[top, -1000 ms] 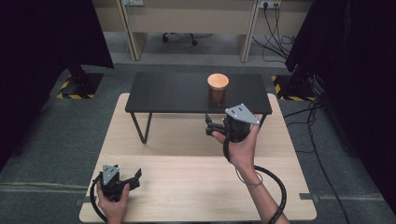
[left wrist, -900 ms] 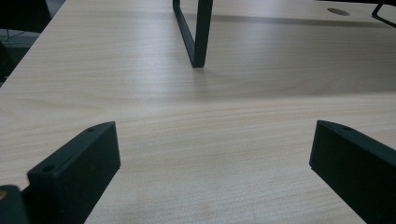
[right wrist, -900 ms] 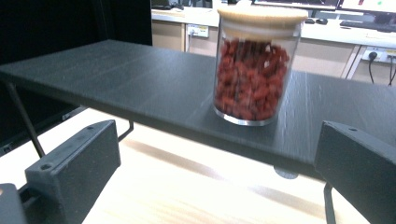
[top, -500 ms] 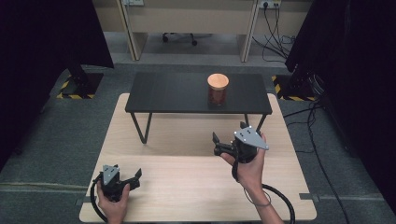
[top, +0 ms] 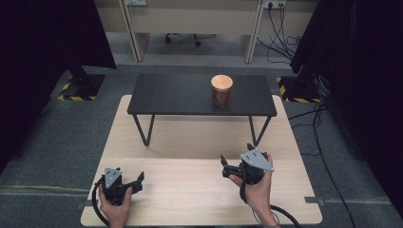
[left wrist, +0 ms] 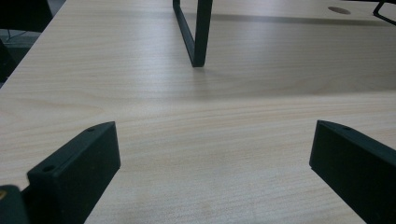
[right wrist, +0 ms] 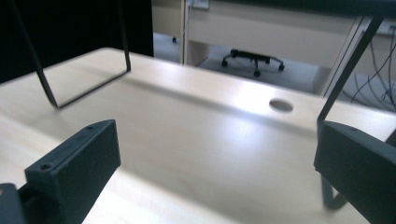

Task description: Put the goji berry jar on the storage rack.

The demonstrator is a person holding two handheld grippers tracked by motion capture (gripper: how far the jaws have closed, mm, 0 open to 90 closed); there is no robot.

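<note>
Both sets of fingers stand released and empty: the right gripper (top: 229,167) is held just above the pale bench (top: 190,142), the left gripper (top: 134,181) rests low near its front edge. Well beyond them, on the low black table (top: 171,95), stands a jar (top: 222,91) with a round wooden lid. It looks like rigid, breakable, slippery glass; I'd clasp its sides beneath the lid.
</note>
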